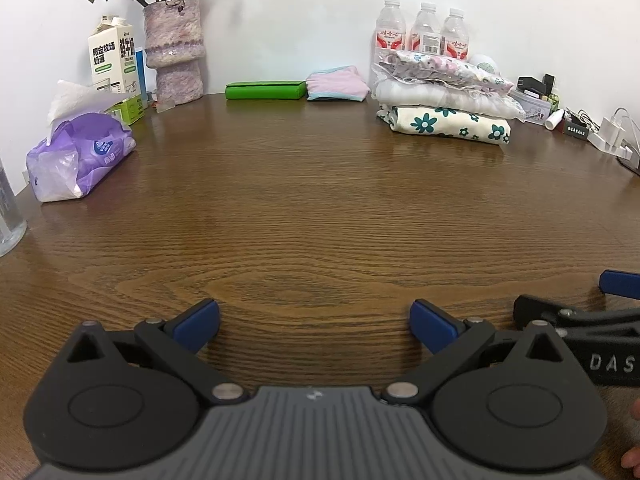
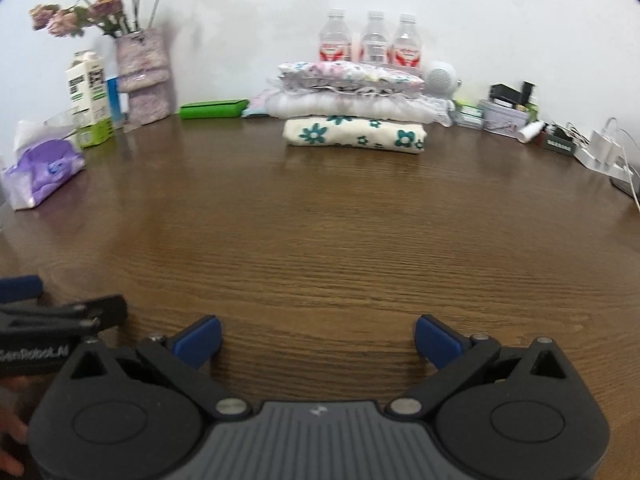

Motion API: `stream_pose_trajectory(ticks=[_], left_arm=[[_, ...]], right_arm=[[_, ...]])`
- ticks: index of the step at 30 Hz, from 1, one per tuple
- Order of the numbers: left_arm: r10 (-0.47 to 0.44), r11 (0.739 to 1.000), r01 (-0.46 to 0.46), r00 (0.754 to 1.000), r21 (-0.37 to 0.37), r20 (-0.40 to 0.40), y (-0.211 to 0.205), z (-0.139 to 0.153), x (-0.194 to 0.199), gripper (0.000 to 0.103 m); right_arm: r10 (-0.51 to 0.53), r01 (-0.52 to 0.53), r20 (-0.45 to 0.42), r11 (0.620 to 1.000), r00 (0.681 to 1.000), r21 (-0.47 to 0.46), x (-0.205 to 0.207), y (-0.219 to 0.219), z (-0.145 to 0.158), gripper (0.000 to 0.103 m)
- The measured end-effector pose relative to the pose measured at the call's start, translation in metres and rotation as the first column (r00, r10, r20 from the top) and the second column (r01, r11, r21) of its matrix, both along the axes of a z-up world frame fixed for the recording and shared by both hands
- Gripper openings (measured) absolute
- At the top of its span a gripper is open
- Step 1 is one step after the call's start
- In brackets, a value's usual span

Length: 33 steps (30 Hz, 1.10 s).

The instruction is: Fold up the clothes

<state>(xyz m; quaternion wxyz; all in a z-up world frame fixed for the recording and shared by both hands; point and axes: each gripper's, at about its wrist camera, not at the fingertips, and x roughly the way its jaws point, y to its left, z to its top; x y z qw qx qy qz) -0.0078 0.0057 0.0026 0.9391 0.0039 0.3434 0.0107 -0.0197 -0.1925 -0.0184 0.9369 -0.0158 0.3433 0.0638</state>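
Observation:
A stack of folded clothes (image 1: 446, 98) (image 2: 354, 110) rests at the back of the brown wooden table (image 1: 320, 216) (image 2: 340, 232): a cream piece with teal flowers (image 1: 450, 124) (image 2: 354, 134) at the bottom, a white one in the middle, a floral one on top. A small folded pink cloth (image 1: 338, 84) lies left of the stack. My left gripper (image 1: 316, 326) is open near the front edge with nothing between its blue pads. My right gripper (image 2: 318, 340) is open too and holds nothing. Both hover over bare wood, side by side, far from the stack.
Along the back wall stand three water bottles (image 1: 424, 32), a vase with dried flowers (image 1: 174, 52), a milk carton (image 1: 114, 56) and a green case (image 1: 264, 90). A purple tissue pack (image 1: 80, 156) lies at the left. Chargers, cables and small boxes (image 1: 592, 128) crowd the right.

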Motion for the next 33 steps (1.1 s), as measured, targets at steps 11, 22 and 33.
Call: stream_pose_trajectory(ticks=[11,22,33], left_arm=[[-0.004,1.0,0.004,1.0,-0.001,0.001,-0.0002,-0.0004,-0.0003,0.103],[-0.003,1.0,0.003,1.0,-0.002,0.001,0.0003,-0.0006,0.0,0.103],[-0.001,1.0,0.001,1.0,-0.002,0.001,0.0,-0.0005,0.0,0.103]], right_arm=[[-0.028,0.028,0.0,1.0,1.0,-0.002,0.004,-0.0009,0.0002,0.103],[-0.027,0.027,0.0,1.0,1.0,-0.001,0.0043,-0.0013,0.0006,0.103],[-0.026,0.026,0.0,1.0,1.0,-0.001,0.0042,-0.0016,0.0005,0.103]])
